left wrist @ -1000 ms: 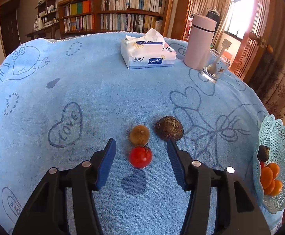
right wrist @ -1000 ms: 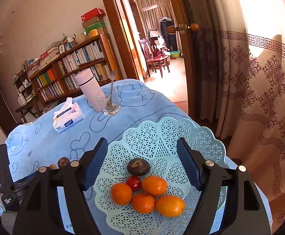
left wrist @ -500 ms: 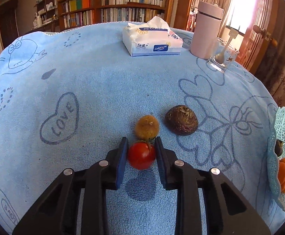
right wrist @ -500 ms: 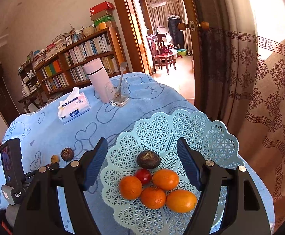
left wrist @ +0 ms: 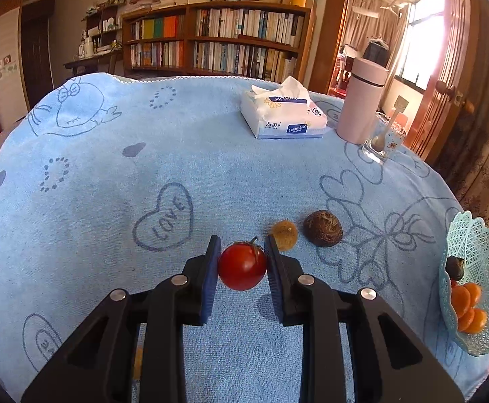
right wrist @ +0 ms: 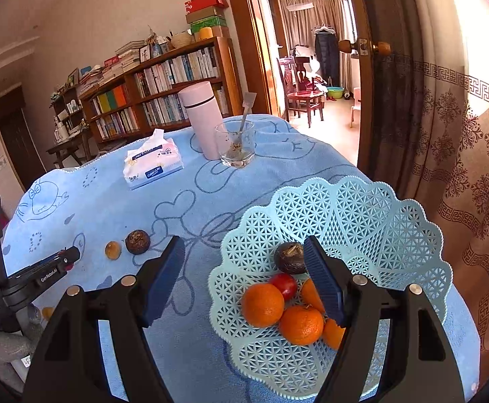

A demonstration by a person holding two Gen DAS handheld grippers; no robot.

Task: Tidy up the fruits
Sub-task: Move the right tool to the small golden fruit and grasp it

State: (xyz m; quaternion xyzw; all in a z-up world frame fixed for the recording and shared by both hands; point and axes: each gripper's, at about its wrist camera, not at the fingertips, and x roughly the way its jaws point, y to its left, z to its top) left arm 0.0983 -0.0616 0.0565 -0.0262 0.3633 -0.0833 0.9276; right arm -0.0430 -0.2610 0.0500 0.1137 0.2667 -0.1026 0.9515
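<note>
- Left gripper (left wrist: 242, 258): pads clenched on a red tomato (left wrist: 242, 265), lifted clear of the blue cloth (left wrist: 211, 174), its shadow below.
- Right gripper (right wrist: 244, 268): jaws apart, nothing grasped, above the lattice basket (right wrist: 362, 208) of oranges (right wrist: 263, 304).
- Cloth: printed hearts; yellow fruit (left wrist: 284, 234) and brown fruit (left wrist: 322, 227) beside each other.
- Far side: tissue pack (left wrist: 283, 114), pink flask (left wrist: 362, 99), glass (left wrist: 384, 137).
- Room: bookshelves (left wrist: 217, 43), curtain (right wrist: 462, 107).

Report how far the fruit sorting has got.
Done: oranges, a red fruit and a dark fruit already lie in the basket. In hand: the left tool is shut on a tomato. Left: the yellowish fruit and brown fruit sit on the cloth.
</note>
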